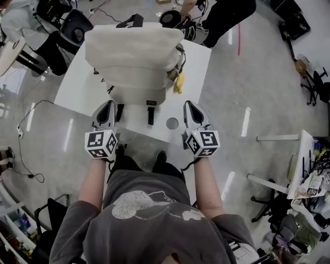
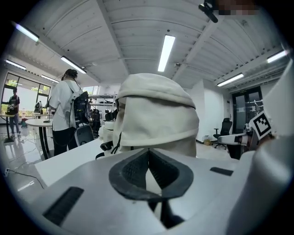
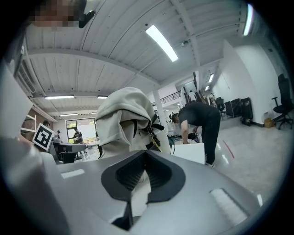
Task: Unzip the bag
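A cream-white backpack [image 1: 135, 59] stands upright on the white table [image 1: 77, 87], with black straps hanging at its front and a yellow tag [image 1: 179, 82] on its right side. It fills the middle of the left gripper view [image 2: 156, 114] and stands left of centre in the right gripper view [image 3: 126, 119]. My left gripper [image 1: 106, 109] hovers at the table's near edge, short of the bag's left corner, shut and holding nothing. At the near right my right gripper [image 1: 190, 107] is also shut and empty, apart from the bag.
A round hole [image 1: 172, 123] lies in the table between the grippers. A person in black [image 1: 227, 15] bends over beyond the table's far right corner. Office chairs [image 1: 75, 28] and another person [image 2: 64, 110] are at the far left. Cables [image 1: 26, 134] trail on the floor at left.
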Motion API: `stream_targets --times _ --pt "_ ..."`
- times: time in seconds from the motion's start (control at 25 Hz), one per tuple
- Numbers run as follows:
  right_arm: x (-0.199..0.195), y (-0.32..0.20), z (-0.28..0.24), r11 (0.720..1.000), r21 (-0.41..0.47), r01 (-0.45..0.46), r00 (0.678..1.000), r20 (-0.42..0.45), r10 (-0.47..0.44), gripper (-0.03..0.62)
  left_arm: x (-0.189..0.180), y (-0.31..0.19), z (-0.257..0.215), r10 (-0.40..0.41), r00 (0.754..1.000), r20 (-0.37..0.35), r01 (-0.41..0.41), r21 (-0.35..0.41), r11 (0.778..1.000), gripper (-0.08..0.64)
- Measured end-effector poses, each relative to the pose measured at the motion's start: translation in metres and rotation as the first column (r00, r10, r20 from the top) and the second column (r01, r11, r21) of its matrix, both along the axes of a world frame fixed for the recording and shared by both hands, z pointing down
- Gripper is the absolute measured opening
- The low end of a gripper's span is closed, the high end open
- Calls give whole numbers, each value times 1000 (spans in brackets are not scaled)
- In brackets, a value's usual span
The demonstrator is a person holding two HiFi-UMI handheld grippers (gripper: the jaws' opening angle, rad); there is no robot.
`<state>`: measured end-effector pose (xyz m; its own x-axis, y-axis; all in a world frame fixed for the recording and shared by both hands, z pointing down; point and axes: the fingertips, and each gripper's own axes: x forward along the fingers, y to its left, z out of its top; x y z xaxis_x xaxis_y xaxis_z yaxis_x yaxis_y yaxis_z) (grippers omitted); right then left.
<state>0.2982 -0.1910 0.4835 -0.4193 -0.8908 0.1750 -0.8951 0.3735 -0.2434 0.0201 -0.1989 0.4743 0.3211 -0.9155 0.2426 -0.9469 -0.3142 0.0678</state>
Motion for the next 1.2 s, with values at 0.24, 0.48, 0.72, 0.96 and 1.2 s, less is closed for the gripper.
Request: stream_targets --times 0.24,0.48,0.72,0.96,1.2 --pt "0 15 4 996 -13 -92 995 -44 92 0 3 -25 1 86 996 -21 -86 14 996 6" --pt "-37 23 -2 974 10 -228 971 -70 229 0 -26 -41 -1 221 974 -40 -220 30 975 6" --pt "-109 41 2 938 33 -345 933 -98 346 0 -89 -50 13 332 938 -104 -332 17 943 6" --pt "-165 66 1 870 14 -492 866 -92 491 0 -116 -60 13 465 875 -135 -468 9 884 6" --pt "-195 106 -19 824 -26 -566 818 -138 558 0 -117 -55 -3 543 819 -187 -554 -12 832 6"
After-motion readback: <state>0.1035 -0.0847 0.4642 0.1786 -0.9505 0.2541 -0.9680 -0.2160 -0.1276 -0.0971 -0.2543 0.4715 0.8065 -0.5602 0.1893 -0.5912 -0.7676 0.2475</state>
